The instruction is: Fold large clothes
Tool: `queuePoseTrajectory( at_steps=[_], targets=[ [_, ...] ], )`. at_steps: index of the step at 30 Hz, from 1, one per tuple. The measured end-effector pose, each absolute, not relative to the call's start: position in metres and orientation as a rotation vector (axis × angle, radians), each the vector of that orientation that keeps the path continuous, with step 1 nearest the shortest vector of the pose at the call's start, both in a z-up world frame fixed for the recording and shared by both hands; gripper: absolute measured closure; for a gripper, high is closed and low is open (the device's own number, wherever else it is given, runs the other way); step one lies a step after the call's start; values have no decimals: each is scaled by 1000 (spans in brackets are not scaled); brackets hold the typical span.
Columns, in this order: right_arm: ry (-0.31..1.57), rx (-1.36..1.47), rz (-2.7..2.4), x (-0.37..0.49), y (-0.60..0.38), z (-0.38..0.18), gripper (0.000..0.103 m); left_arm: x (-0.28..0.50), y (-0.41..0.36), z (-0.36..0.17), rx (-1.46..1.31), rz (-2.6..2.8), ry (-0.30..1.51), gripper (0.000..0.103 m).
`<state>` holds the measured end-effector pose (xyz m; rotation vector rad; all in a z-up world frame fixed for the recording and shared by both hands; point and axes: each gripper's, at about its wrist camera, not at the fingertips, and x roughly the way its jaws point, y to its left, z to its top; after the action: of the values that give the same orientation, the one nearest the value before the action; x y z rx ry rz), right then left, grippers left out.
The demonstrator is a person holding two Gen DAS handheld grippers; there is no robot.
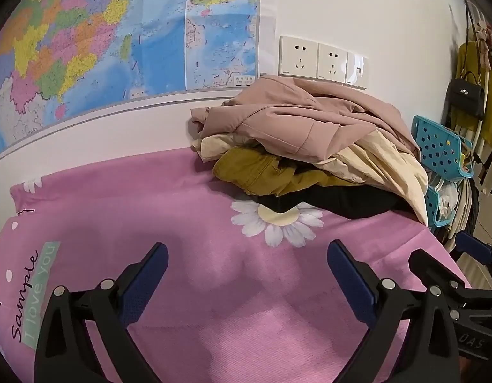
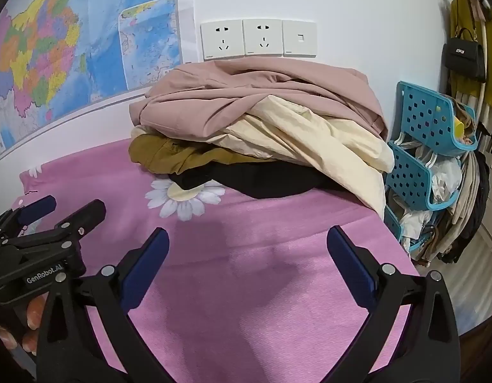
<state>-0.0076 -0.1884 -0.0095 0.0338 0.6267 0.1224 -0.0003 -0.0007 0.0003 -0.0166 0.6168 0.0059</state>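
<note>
A heap of clothes lies at the far side of the pink sheet, against the wall. A dusty-pink garment is on top, over a cream one, an olive one and a black one. The same heap shows in the right wrist view, with its pink garment on top. My left gripper is open and empty above the sheet, short of the heap. My right gripper is open and empty, also short of the heap. The left gripper also shows at the left of the right wrist view.
A pink flowered sheet covers the surface. Blue plastic baskets stand at its right edge, with hanging clothes and a black handbag behind. A wall map and sockets are on the wall.
</note>
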Motion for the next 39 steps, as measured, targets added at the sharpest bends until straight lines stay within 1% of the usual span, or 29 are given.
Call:
queuePoseTrajectory(
  at_steps=[9, 15, 16, 24, 26, 37, 39],
  targets=[
    [626, 34, 124, -8, -187, -9, 6, -1, -6, 0, -12, 2, 618, 7],
    [625, 37, 124, -8, -188, -9, 6, 0, 5, 3, -24, 4, 622, 7],
    [625, 38, 124, -8, -188, -10, 6, -1, -5, 1, -10, 7, 614, 7],
    [620, 40, 128, -8, -188, -10, 6, 0, -6, 1, 18, 12, 608, 7],
    [616, 41, 128, -8, -188, -9, 6, 1, -4, 1, -25, -5, 617, 7],
    [601, 35, 138, -4, -188, -7, 6, 1, -5, 3, 31, 9, 563, 7],
    [597, 36, 140, -4, -188, -7, 6, 3, -4, 2, 14, 2, 597, 7]
  ],
)
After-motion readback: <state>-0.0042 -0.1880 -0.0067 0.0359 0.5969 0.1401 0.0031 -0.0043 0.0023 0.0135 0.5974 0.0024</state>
